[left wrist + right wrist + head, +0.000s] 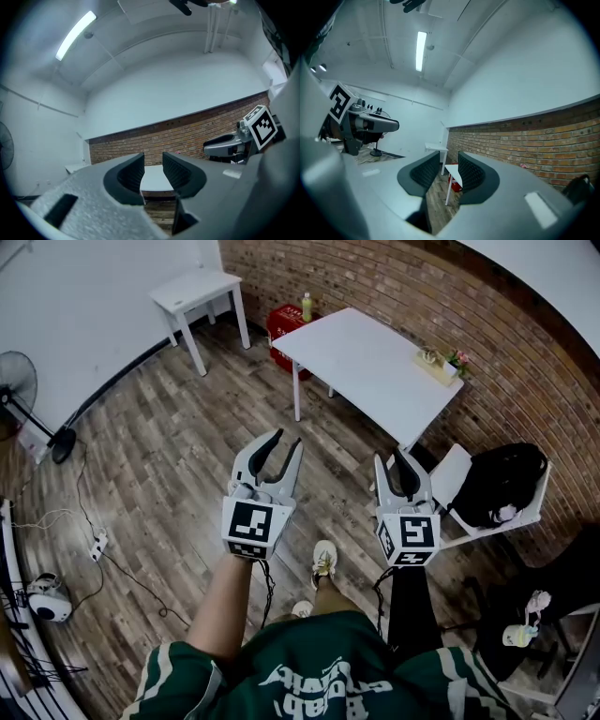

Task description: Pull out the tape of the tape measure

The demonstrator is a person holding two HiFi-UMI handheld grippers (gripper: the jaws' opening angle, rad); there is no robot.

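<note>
Two empty: left gripper, right gripper | fingers part-open | white table ahead | black bag right

We held the left gripper and the right gripper side by side above the floor, with the table ahead of them along the brick wall. A tray sat at the table's right edge and a crate behind its left corner. A small table stood further left, and a chair to our right.
</note>
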